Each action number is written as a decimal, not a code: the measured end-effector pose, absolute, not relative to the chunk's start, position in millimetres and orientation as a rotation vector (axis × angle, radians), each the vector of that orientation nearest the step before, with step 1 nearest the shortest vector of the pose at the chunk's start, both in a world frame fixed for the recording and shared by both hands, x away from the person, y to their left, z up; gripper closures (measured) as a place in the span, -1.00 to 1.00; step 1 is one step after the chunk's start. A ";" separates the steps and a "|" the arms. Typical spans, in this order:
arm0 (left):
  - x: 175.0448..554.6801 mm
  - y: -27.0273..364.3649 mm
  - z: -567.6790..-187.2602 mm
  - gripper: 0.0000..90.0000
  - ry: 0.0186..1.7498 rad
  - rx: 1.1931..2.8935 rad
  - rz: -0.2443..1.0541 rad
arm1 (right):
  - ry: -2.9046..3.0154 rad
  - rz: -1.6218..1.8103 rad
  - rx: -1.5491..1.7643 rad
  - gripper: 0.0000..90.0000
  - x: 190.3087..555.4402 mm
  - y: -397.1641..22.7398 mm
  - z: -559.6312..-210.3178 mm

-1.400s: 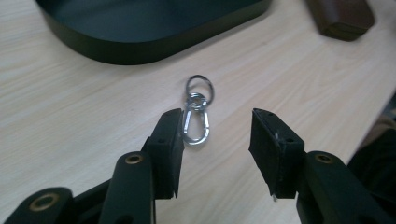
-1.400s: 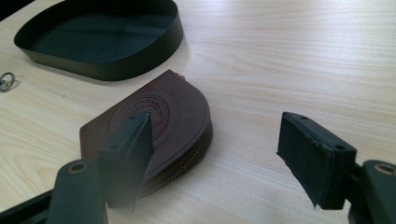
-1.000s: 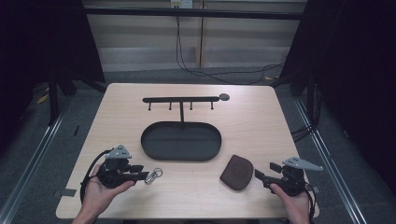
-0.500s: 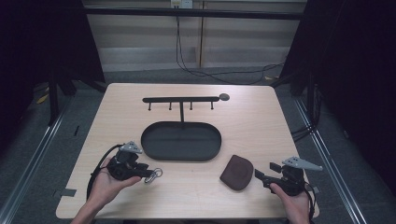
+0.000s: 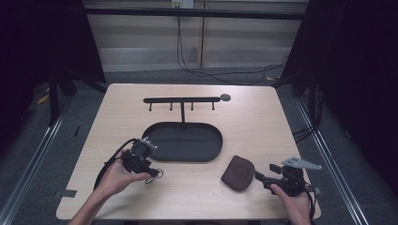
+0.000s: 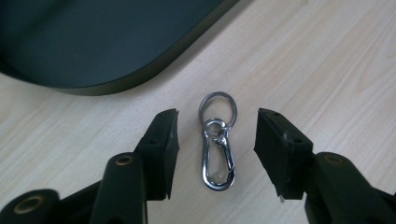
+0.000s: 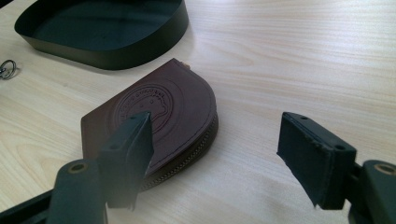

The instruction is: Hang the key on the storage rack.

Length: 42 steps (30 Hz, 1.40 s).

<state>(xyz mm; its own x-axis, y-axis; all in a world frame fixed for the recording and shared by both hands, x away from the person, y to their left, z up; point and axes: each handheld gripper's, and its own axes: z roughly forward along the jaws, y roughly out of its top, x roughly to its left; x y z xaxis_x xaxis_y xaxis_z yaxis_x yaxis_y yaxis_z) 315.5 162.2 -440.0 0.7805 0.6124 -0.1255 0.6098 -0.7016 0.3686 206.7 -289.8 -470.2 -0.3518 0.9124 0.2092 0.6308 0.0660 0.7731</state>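
Note:
A silver key ring with a snap clip (image 6: 217, 141) lies flat on the wooden table, between the jaws of my left gripper (image 6: 215, 149), which touch nothing. Those jaws have just been opening and stand apart on either side of the clip. In the high view the left gripper (image 5: 151, 174) sits just below the tray's left end, over the clip (image 5: 154, 176). A brown leather coin pouch (image 7: 161, 119) lies in front of my right gripper (image 7: 217, 156), which is open; its left jaw overlaps the pouch's near edge. In the high view the pouch (image 5: 238, 173) lies left of the right gripper (image 5: 261, 177).
A black oval tray (image 5: 183, 142) fills the table's middle, its rim close to both grippers (image 6: 116, 77) (image 7: 107, 51). Behind it stands a black rack with several hooks (image 5: 182, 100). Bare wood lies along the table's front and sides.
My left gripper moved right along the table toward the key ring clip and now brackets it with wider jaws. The right gripper and the pouch stayed put.

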 end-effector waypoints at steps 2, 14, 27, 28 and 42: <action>318.7 160.8 -441.3 0.12 0.927 2.598 0.004 | 2.020 1.175 1.546 -0.40 206.8 -289.4 -470.6; 332.5 154.0 -457.8 0.18 0.870 2.661 -0.101 | 2.042 1.166 1.543 -0.40 207.8 -288.3 -471.9; 335.6 141.9 -466.6 0.39 0.844 2.715 -0.112 | 2.057 1.179 1.544 -0.41 208.6 -288.2 -473.0; 334.7 141.0 -466.7 0.40 0.840 2.718 -0.100 | 2.058 1.180 1.543 -0.41 208.8 -288.3 -473.1; 333.1 139.6 -459.3 0.79 0.794 2.723 -0.104 | 2.059 1.163 1.555 -0.41 209.3 -288.4 -473.6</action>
